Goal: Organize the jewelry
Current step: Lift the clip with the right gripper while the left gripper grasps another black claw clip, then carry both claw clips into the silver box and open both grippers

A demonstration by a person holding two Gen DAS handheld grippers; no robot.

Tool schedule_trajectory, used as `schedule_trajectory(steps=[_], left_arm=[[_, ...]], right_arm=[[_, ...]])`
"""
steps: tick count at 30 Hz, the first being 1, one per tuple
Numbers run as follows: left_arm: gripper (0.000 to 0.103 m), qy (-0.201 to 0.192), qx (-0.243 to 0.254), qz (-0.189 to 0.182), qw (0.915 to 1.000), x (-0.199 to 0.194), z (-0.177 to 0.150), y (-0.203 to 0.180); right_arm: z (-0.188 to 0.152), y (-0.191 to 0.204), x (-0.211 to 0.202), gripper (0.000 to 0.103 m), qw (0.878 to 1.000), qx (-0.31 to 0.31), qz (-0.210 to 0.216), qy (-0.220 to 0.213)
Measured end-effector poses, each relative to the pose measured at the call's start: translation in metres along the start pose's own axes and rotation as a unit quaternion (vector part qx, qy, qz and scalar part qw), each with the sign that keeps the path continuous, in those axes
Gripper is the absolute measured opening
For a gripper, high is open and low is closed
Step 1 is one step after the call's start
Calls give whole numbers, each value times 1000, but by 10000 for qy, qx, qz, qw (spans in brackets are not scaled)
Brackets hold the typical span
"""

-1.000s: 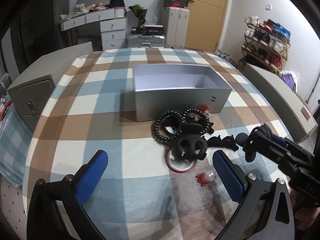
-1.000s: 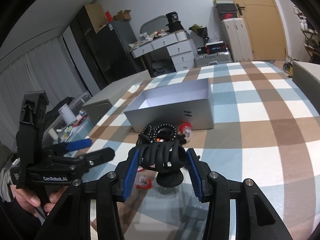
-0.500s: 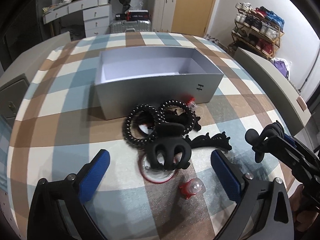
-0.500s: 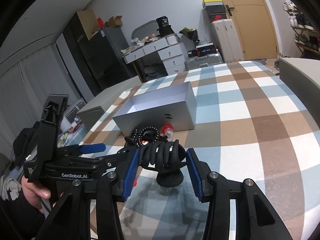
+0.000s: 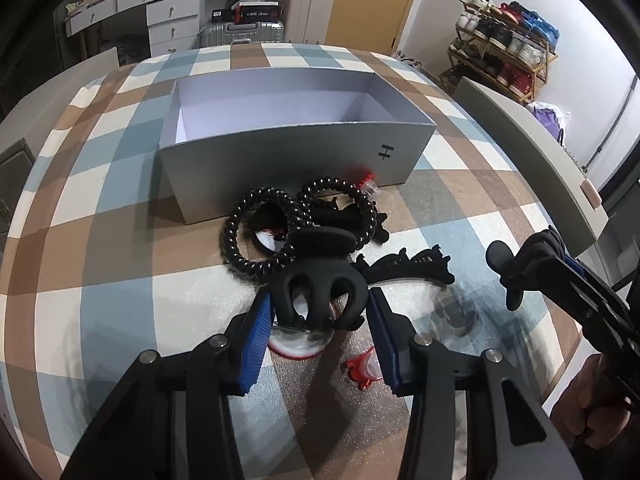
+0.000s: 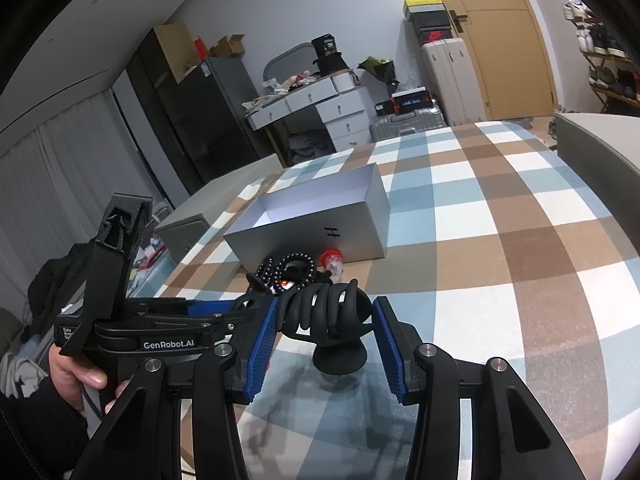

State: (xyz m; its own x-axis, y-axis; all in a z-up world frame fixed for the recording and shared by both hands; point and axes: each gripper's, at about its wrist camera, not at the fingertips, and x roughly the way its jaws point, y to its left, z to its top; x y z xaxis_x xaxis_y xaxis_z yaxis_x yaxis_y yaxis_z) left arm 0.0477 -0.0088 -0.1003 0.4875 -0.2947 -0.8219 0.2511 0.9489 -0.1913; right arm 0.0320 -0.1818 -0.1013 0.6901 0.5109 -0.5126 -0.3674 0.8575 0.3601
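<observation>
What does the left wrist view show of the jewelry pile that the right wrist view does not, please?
Only the left wrist view shows the left tongs, whose jaws have just been closing, around a black claw clip, plus a round red-rimmed case beneath it and a spiky black clip. Only the right wrist view shows the right tongs gripping another black claw clip head-on. Both show the empty grey box and the coiled black hair ties before it.

light: even, indoor | shadows: soft | focus: sharp | edges: fisheye-bent, dark corners
</observation>
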Motion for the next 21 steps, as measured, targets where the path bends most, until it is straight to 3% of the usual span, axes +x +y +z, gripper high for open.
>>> schedule_trajectory(steps=[10, 21], left_arm=[[41, -136, 133, 106, 9998, -13, -1, 1], [41, -376, 103, -32, 9992, -37, -3, 1]], right_arm=[[0, 3, -4, 47, 10000, 12, 50, -73], [9, 13, -9, 47, 9997, -77, 172, -155]])
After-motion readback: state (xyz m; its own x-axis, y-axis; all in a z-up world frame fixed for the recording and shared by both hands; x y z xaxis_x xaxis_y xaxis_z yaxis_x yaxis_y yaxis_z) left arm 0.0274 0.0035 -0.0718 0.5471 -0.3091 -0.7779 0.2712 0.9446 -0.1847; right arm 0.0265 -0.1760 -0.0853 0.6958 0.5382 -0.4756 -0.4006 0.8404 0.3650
